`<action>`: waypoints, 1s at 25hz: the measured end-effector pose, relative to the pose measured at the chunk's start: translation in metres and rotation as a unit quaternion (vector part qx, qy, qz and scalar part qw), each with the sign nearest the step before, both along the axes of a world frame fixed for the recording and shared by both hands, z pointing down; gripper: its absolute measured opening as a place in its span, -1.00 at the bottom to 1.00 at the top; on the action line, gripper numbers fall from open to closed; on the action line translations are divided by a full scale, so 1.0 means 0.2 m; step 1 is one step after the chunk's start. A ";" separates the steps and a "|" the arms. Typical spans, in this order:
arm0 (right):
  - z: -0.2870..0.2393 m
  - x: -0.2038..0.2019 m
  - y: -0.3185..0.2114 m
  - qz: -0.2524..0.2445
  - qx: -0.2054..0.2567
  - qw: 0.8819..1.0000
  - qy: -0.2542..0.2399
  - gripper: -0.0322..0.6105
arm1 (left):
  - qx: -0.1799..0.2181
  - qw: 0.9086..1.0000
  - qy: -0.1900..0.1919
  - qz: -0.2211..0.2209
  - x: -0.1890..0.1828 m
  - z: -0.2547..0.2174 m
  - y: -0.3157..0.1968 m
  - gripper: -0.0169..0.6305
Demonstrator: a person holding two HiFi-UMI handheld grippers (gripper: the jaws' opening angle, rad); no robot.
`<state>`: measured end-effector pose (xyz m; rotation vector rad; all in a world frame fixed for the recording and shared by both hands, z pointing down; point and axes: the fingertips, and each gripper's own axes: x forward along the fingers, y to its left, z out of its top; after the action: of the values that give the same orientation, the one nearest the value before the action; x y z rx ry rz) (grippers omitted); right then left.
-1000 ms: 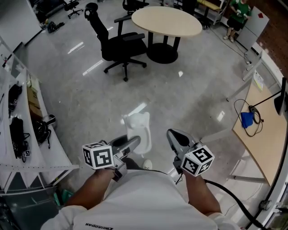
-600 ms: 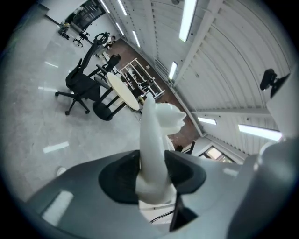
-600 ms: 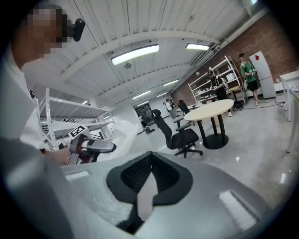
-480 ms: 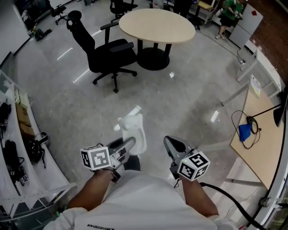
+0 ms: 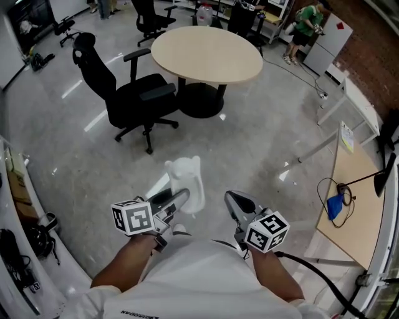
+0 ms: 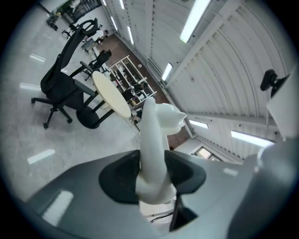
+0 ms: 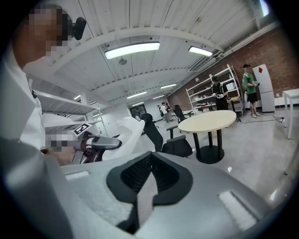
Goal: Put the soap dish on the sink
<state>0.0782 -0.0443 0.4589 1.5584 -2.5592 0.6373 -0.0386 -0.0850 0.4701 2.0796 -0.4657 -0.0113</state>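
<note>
The white soap dish point(image 5: 187, 180) stands on edge between the jaws of my left gripper point(image 5: 177, 198), which is shut on its lower end. In the left gripper view the soap dish point(image 6: 154, 140) rises out of the dark pads of the left gripper point(image 6: 154, 179), high over a grey floor. My right gripper point(image 5: 235, 200) is beside it, to the right, shut with nothing in it. In the right gripper view the right gripper point(image 7: 148, 179) has its pads together, and the soap dish point(image 7: 124, 135) shows at the left. No sink is in view.
A round beige table point(image 5: 209, 53) and a black office chair point(image 5: 134, 99) stand ahead on the polished floor. A wooden desk point(image 5: 358, 205) with a blue item point(image 5: 333, 205) runs along the right. White shelving point(image 5: 19, 205) lines the left. A person in green point(image 5: 305, 19) stands far back.
The table and chair have drawn nearer and slid left in the head view, and the left shelving has mostly passed out of frame. Both grippers keep their pose, with the dish still held.
</note>
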 end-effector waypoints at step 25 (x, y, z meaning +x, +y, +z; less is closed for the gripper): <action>0.03 0.72 -0.98 -0.029 0.005 0.999 -0.028 -0.89 | -0.013 0.999 -0.042 -0.025 0.70 0.03 -0.91 -0.41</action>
<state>0.2217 -0.2397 0.4648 1.4846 -2.6409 0.6732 0.1017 -0.2663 0.4754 2.0480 -0.5659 0.0516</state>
